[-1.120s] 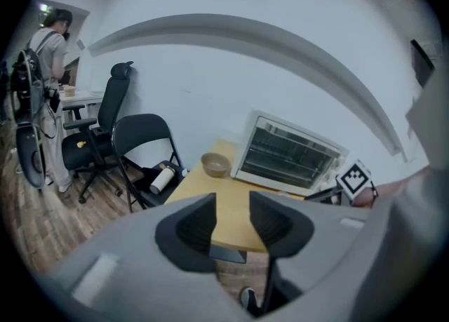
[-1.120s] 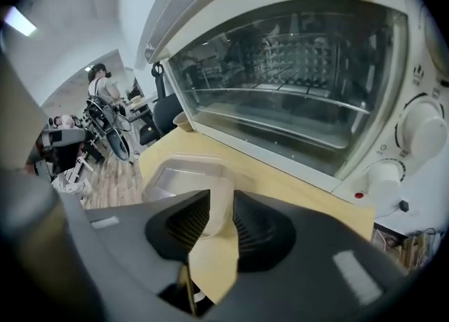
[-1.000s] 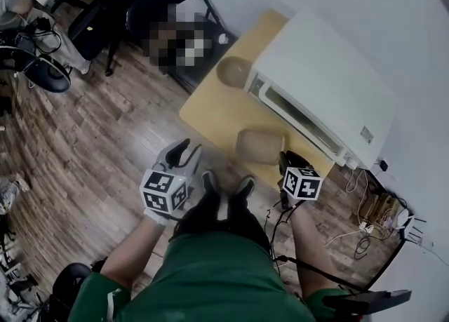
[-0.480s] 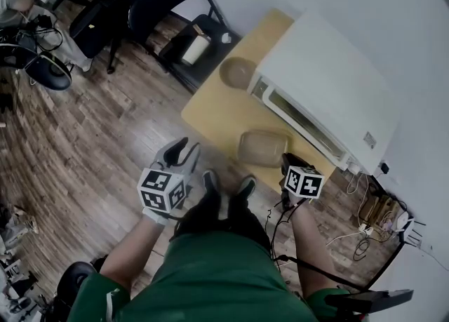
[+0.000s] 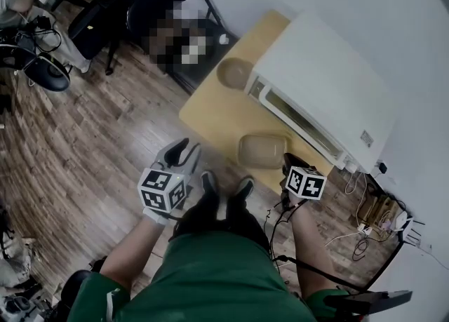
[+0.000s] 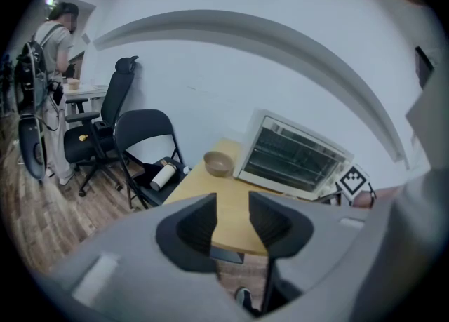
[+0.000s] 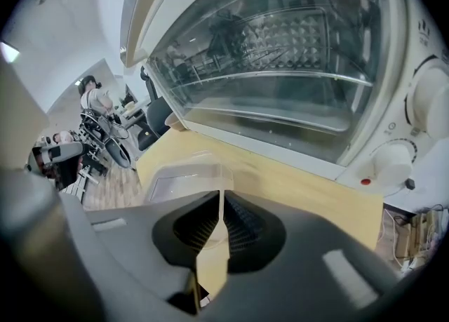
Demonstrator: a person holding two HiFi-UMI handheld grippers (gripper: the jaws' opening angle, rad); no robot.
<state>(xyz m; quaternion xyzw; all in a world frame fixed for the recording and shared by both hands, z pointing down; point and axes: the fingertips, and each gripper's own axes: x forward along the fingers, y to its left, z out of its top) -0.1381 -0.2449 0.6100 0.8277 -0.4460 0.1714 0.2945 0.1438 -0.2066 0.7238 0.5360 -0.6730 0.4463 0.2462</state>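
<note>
On the wooden table (image 5: 210,113), a brown bowl (image 5: 235,71) with a bare inside sits at the toaster oven's (image 5: 330,82) left end, and a clear plastic container (image 5: 261,150) lies at the bowl's 5 o'clock, just before the oven door. The left gripper (image 6: 232,215) hangs off the table at the container's 8 o'clock, jaws apart with nothing between them. The right gripper (image 7: 222,219), at the container's 4 o'clock, has its jaws pinched on the near rim.

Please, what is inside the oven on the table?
Through the oven door, a wire rack shows, with nothing visible on it. Reflections on the glass cover the back wall and the floor of the oven.
</note>
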